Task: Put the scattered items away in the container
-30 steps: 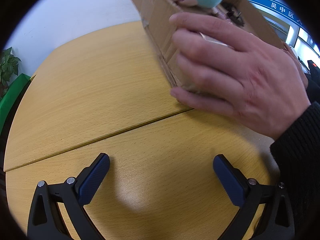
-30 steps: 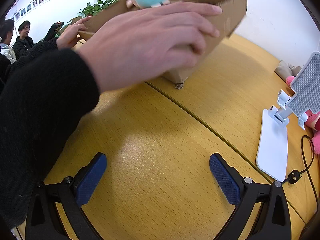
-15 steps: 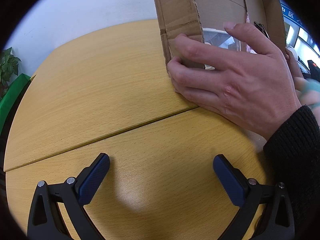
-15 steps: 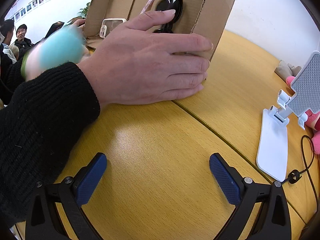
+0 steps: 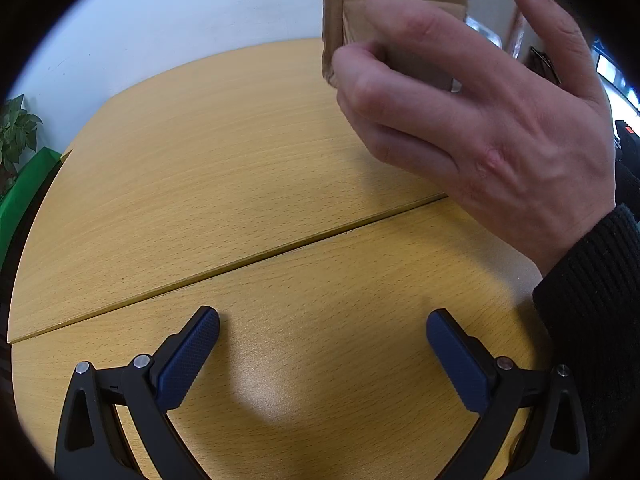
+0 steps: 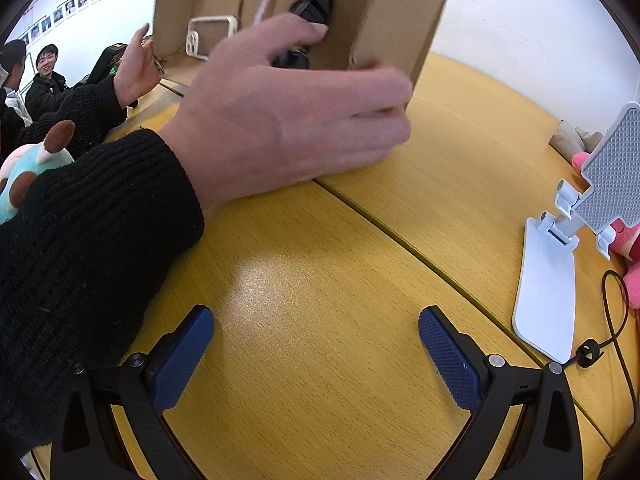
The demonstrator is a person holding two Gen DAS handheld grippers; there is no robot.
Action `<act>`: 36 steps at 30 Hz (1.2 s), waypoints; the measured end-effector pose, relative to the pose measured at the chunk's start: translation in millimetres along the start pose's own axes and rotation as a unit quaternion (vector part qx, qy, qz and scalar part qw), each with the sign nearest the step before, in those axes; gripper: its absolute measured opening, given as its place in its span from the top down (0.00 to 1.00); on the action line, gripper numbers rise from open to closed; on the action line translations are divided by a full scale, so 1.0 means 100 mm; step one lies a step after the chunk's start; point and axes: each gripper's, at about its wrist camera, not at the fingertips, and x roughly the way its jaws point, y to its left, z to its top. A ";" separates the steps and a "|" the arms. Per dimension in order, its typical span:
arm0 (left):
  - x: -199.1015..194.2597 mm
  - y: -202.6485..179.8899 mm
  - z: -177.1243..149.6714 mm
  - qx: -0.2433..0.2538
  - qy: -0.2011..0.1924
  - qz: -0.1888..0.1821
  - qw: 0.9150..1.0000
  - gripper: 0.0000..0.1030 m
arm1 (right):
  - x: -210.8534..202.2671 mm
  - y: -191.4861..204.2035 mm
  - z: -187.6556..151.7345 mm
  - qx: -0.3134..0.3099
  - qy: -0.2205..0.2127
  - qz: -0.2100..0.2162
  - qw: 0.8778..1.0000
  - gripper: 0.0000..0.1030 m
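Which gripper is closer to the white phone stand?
Right. The right gripper has the white phone stand just off to its right. The left gripper seems to sit on the far side of the person's sleeve, and its camera does not show the stand.

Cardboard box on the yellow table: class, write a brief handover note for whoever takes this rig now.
Left tongs: open, empty, above the table.
Right tongs: open, empty.
Cardboard box: tipped on its side, held by a bare hand; a black item and a white frame lie inside.
Teal plush toy: outside the box, at the left edge.
Done: nothing by the tongs.
Left: gather the items once the box is upright.
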 end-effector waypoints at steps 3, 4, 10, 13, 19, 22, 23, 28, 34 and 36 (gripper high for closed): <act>0.00 0.00 0.00 0.000 0.000 0.000 1.000 0.00 | 0.00 0.00 0.00 0.000 0.000 0.000 1.000 0.00; 0.00 0.00 0.00 0.000 0.000 0.000 1.000 0.00 | 0.00 0.00 0.00 0.000 0.000 0.000 1.000 0.00; 0.00 0.00 0.00 0.000 0.000 0.000 1.000 0.00 | 0.00 0.00 0.00 0.000 0.000 0.000 1.000 0.00; 0.00 0.00 0.00 0.000 0.000 0.000 1.000 0.00 | 0.00 0.00 0.00 0.000 0.000 0.000 1.000 0.00; 0.01 0.01 0.00 0.000 0.000 0.000 1.000 0.00 | 0.01 0.00 0.01 0.001 0.000 -0.001 1.000 0.00; 0.01 0.01 0.00 0.000 0.000 0.000 1.000 0.00 | 0.01 0.00 0.01 0.001 0.000 -0.001 1.000 0.00; 0.01 0.01 0.00 0.000 0.000 0.000 1.000 0.00 | 0.01 0.00 0.01 0.001 0.000 -0.001 1.000 0.00; 0.02 0.01 0.00 0.000 -0.001 0.000 1.000 0.00 | 0.01 0.00 0.00 0.001 0.000 -0.001 1.000 0.00; 0.03 0.02 -0.01 0.000 -0.001 0.000 1.000 0.00 | 0.01 0.00 0.00 0.001 0.000 -0.001 1.000 0.00; 0.03 0.02 0.00 0.000 -0.001 0.000 1.000 0.00 | 0.01 0.00 0.01 0.001 0.000 -0.001 1.000 0.00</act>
